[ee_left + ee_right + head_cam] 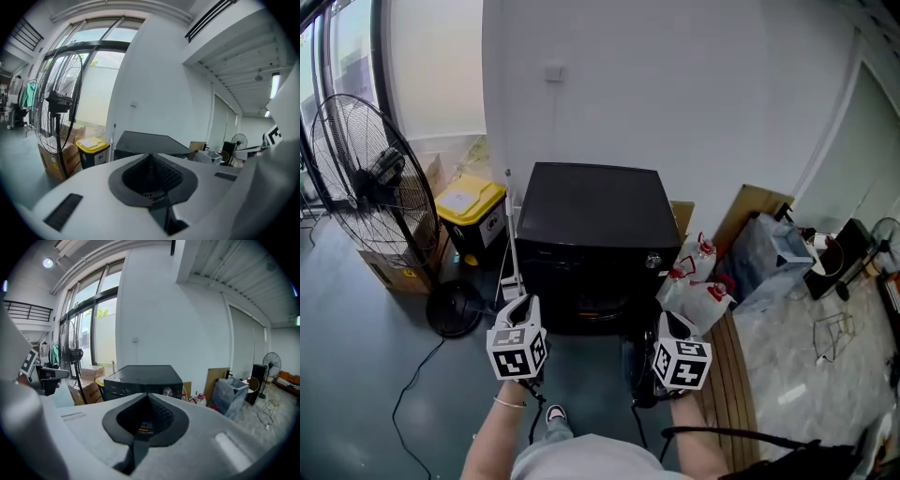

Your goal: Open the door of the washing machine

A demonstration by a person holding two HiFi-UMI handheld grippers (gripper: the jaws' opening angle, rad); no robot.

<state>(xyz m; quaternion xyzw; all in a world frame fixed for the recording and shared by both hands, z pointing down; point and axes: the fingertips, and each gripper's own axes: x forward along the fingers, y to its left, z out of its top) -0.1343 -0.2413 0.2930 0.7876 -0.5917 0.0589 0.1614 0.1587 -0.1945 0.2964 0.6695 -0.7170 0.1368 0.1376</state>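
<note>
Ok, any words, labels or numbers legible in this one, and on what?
No text reads clearly.
cardboard box: dark print and yellow sticker, too small.
yellow-lidded bin: front label, blurred.
washing machine: panel lettering, too small.

Behind the fingers of the left gripper (521,305) sat a marker cube (517,352), white with black squares; the right gripper (673,322) carried a twin cube (682,364). The finger pads (164,414) were dark grey and ribbed, the shells white. Further back, a thin band (508,404), perhaps a bracelet, circled the left wrist. The top (581,459) was light grey.
</note>
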